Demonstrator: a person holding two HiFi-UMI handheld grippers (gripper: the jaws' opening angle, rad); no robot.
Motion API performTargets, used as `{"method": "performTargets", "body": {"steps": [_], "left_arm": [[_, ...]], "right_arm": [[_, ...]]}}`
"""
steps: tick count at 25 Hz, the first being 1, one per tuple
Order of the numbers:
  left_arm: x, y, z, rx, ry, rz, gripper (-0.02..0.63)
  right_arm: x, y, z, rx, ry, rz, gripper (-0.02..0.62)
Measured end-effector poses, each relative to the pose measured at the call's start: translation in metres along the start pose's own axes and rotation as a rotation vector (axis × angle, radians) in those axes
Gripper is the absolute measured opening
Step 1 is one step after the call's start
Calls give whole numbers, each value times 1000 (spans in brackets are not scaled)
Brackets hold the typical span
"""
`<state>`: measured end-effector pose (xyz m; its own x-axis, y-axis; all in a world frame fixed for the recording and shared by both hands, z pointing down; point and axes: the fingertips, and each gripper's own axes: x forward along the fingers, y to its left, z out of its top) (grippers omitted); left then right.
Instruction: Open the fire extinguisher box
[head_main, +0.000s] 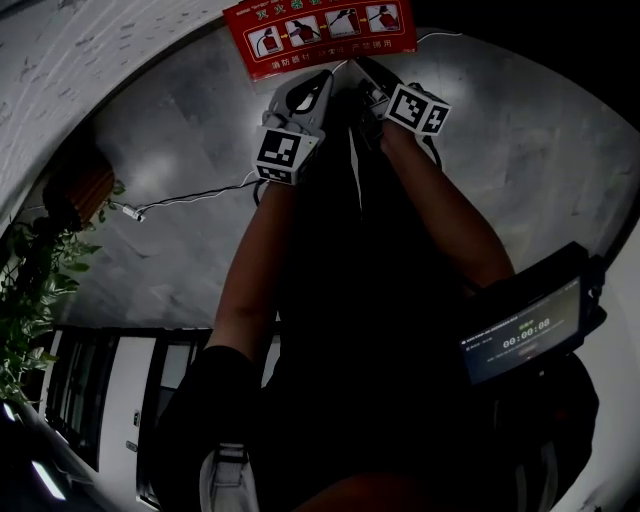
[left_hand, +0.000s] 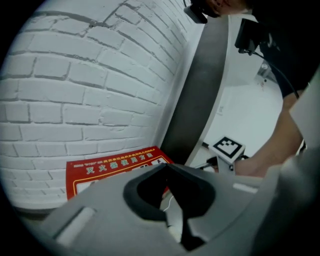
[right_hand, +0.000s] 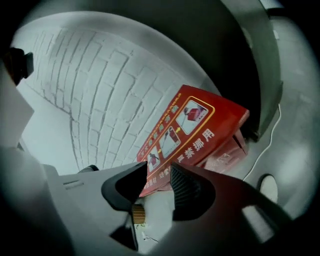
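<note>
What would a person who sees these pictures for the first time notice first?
The red fire extinguisher box, with picture instructions on its top, stands out against the white brick wall. Both grippers point at it: the left gripper with its jaws together, the right gripper with its jaws apart, close before the box's edge. In the head view, a lit screen glows at the lower right.

Hallway with white brick wall, tiled floor, fire extinguisher box.
</note>
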<state>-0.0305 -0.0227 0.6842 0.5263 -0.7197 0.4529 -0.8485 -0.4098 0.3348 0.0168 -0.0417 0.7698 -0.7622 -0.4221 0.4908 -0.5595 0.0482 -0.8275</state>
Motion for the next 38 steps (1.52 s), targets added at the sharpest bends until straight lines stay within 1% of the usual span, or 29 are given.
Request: {"method": "performTargets", "body": {"steps": [3, 5, 8, 13, 16, 20, 26, 30, 35, 38], "left_arm": [[3, 1, -8, -4, 2, -13, 2], [5, 3, -12, -7, -1, -15, 2], [7, -1, -10, -15, -7, -16, 2], [2, -6, -10, -38, -7, -23, 2], [-2, -11, -13, -48, -8, -24, 2], [-4, -14, -13, -58, -13, -22, 2], [-9, -11, -15, -63, -14, -10, 2], [-13, -10, -13, -63, -27, -10, 2], [-14, -2, -9, -52, -44, 3, 2], [-13, -4, -7, -46, -49, 4, 2]], "right_arm": [[5, -27, -12, 118, -27, -28, 147], [10, -42, -19, 177, -39, -43, 152], [11, -54, -19, 221, -49, -48, 155], [19, -61, -22, 283, -59, -35, 163], [21, -62, -20, 280, -62, -40, 163], [24, -60, -15, 271, -71, -29, 126], [20, -54, -13, 267, -89, -7, 110], [10, -39, -8, 252, -105, 24, 103], [4, -8, 4, 194, -127, 87, 100], [-2, 8, 9, 163, -141, 121, 101]]}}
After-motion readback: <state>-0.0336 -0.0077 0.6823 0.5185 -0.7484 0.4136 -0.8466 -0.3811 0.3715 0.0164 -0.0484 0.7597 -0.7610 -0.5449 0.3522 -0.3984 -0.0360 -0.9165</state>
